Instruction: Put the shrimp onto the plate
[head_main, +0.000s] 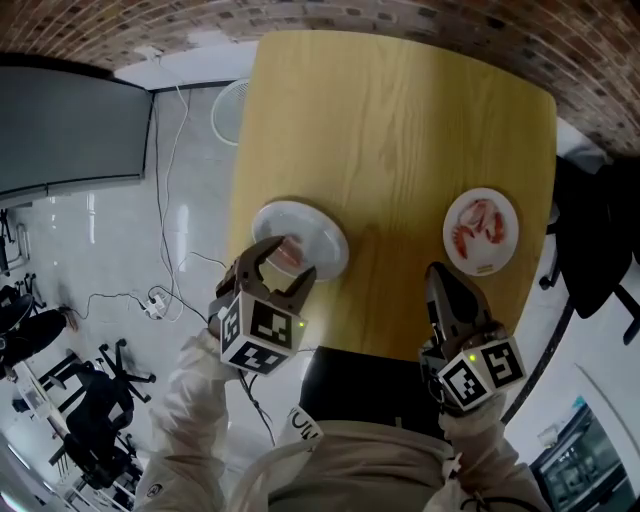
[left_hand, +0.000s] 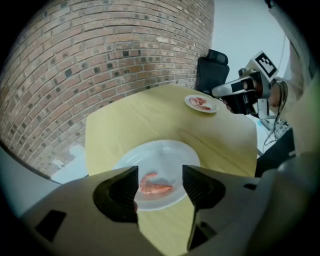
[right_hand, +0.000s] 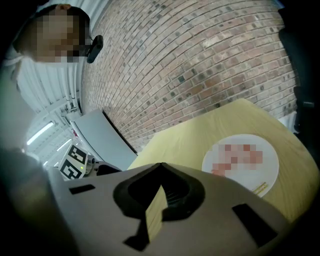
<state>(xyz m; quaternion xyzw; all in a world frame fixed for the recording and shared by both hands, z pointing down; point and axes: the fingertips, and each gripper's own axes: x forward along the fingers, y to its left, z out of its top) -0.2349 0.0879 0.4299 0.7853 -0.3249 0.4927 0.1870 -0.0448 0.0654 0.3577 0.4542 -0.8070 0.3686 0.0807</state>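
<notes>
A white plate lies near the left front of the round wooden table, and one pink shrimp rests on it. My left gripper hangs over that plate, pointing steeply down. It is open, and in the left gripper view the shrimp shows below, between the spread jaws of the left gripper, untouched. A second white plate at the right holds several shrimp. My right gripper is shut and empty, short of that plate, near the table's front edge.
A brick wall rises behind the table. A black office chair stands at the table's right side. Cables and a power strip lie on the floor to the left, beside a grey panel and a white fan.
</notes>
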